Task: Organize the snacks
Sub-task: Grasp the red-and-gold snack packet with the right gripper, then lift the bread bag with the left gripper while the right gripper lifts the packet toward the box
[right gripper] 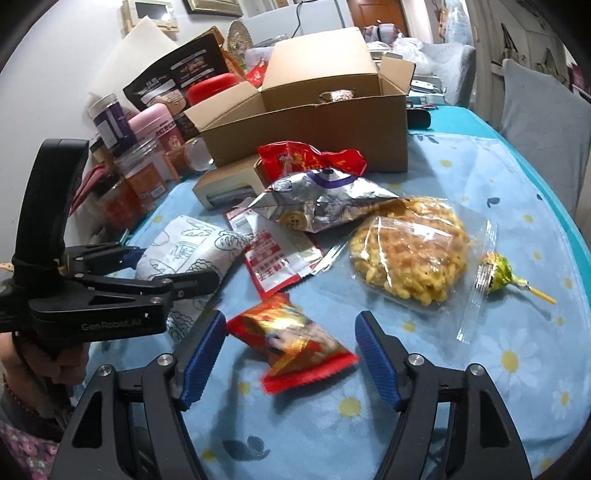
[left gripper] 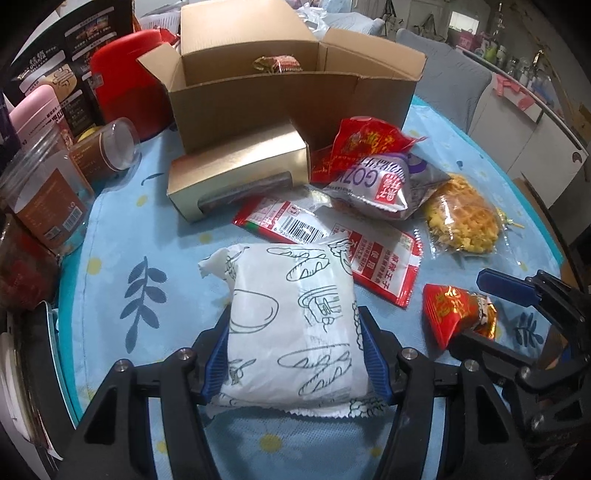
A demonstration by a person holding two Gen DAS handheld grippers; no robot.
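Snacks scattered on surface (left gripper: 110, 236). Left claw (left gripper: 295, 354) clamped on white bread packet (left gripper: 295, 325). Right claw (right gripper: 290, 354) wide, red candy packet (right gripper: 295, 347) loose between pads.

white wall (right gripper: 55, 48), grey chair (right gripper: 546, 122), wooden door (right gripper: 376, 13)

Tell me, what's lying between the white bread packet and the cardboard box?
In the left wrist view, a flat red sachet and a gold carton lie between the white bread packet and the cardboard box.
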